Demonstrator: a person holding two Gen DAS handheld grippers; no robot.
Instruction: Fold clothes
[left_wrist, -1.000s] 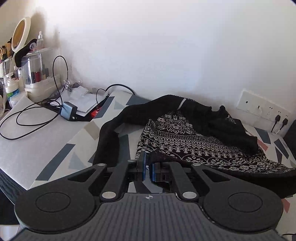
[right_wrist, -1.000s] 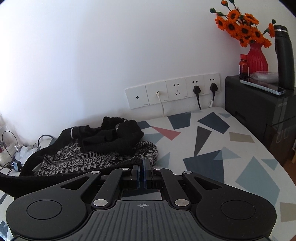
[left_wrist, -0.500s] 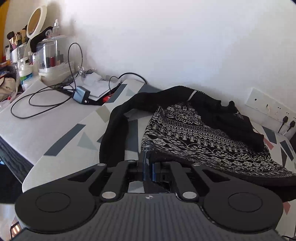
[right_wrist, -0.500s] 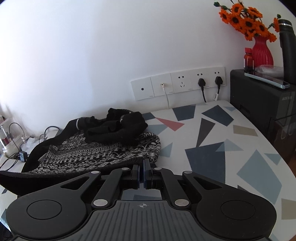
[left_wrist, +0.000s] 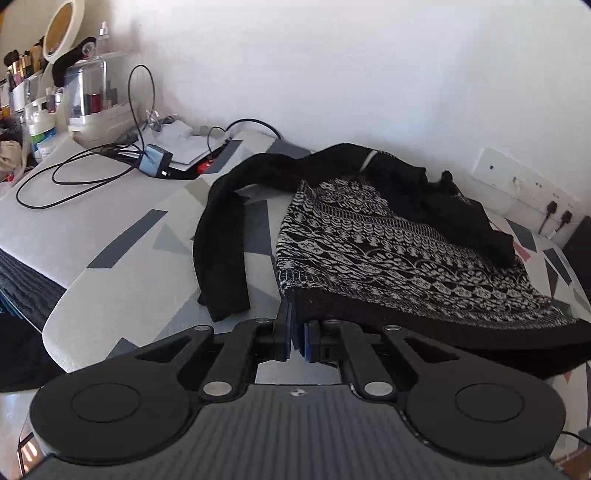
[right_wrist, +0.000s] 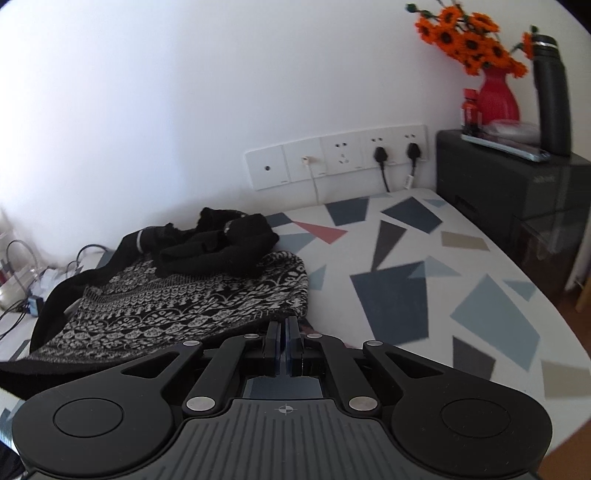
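Meanwhile, both grippers, left gripper (left_wrist: 295, 334) and right gripper (right_wrist: 283, 338), pinch the black hem corners of a soft, limp black-and-white patterned knit sweater (left_wrist: 399, 247) at the table's (right_wrist: 424, 266) near edge.

Bare tabletop (right_wrist: 461, 258) rightward — cabinet (right_wrist: 517, 192) beyond

Over the last second the black-and-white patterned knit sweater (left_wrist: 399, 251) has been drawn nearer both cameras along the geometric-print table (right_wrist: 461, 280), its black hem lifted between the clamped left gripper (left_wrist: 295, 326) and right gripper (right_wrist: 283, 328), with the left view tilting downward.
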